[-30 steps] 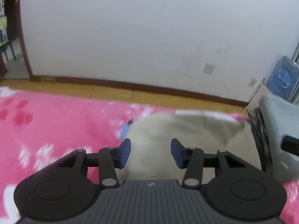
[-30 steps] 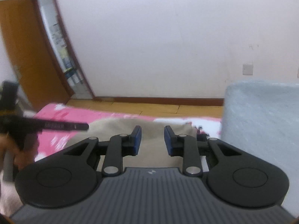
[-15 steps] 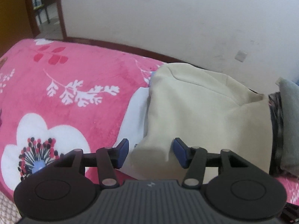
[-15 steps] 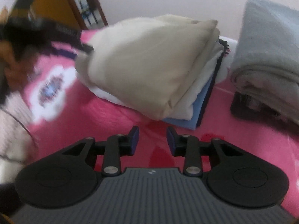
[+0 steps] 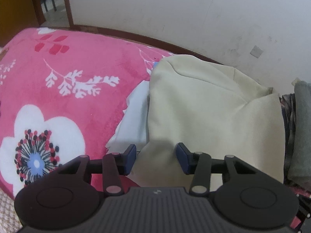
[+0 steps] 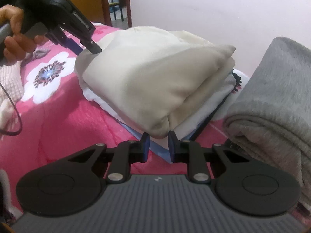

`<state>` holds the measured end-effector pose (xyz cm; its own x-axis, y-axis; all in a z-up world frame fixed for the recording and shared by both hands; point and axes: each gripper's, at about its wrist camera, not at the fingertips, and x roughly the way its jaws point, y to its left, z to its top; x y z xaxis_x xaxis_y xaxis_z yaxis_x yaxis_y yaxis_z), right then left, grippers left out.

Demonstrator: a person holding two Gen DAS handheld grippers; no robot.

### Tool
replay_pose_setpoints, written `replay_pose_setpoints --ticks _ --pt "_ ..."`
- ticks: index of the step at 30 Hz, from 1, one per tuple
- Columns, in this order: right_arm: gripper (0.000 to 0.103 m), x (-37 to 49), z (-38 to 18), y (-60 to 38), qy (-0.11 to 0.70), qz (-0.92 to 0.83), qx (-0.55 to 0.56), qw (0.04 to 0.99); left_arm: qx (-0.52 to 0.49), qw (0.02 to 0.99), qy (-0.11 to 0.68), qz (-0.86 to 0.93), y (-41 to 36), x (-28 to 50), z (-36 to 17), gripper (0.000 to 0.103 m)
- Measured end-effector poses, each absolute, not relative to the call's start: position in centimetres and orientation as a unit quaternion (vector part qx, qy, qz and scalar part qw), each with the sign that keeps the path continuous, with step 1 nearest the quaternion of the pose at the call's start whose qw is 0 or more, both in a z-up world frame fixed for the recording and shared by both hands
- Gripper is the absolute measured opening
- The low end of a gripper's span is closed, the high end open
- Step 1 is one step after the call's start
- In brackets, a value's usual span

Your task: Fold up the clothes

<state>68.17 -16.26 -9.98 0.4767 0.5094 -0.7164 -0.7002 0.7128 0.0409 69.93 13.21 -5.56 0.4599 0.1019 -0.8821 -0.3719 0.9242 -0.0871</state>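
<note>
A folded cream garment (image 5: 210, 112) tops a pile on the pink flowered bedspread (image 5: 68, 77). A white garment (image 5: 134, 116) lies under it. My left gripper (image 5: 156, 158) points down at the garment's near corner. That corner lies between its blue pads, and the jaws are closing without a visible pinch. From the right wrist, the cream garment (image 6: 155, 73) bulges above a light-blue layer (image 6: 219, 101). My right gripper (image 6: 159, 147) sits at the lower front fold, jaws closing, the fold just ahead of the tips. The left gripper (image 6: 93, 46) touches the far left corner.
A folded grey blanket (image 6: 272, 89) lies right beside the pile, and its edge (image 5: 303, 120) shows in the left wrist view. A person's hand (image 6: 13, 36) holds the left gripper, and a dark cable (image 6: 11, 104) hangs below it. A white wall and a doorway (image 5: 50, 3) stand behind the bed.
Both grippers have tipped down from facing the wall and come in close to the pile. The cream garment's corners now sit at their fingertips. Both pairs of jaws stand narrower than half a second ago.
</note>
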Motion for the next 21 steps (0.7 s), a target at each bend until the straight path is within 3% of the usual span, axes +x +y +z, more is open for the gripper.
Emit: replay_pose_setpoints --ticks 8,13,17,21 --pt "0.018 67.1 -8.1 -17.8 0.371 0.374 -0.091 0.845 -0.112 0.852 0.497 0.122 13.6 70.1 -5.7 0.050" --pt "0.019 66.3 -4.7 -18.9 0.304 0.369 -0.011 0.878 -0.115 0.859 0.488 0.108 14.1 69.9 -6.2 0.054" --pt "0.021 67.9 -9.1 -15.8 0.350 0.333 -0.047 0.874 -0.121 0.864 0.479 0.093 14.9 69.5 -6.5 0.064" --pt "0.021 66.8 -8.7 -15.5 0.361 0.300 -0.034 0.882 -0.111 0.879 0.457 0.074 15.2 68.2 -5.3 0.062"
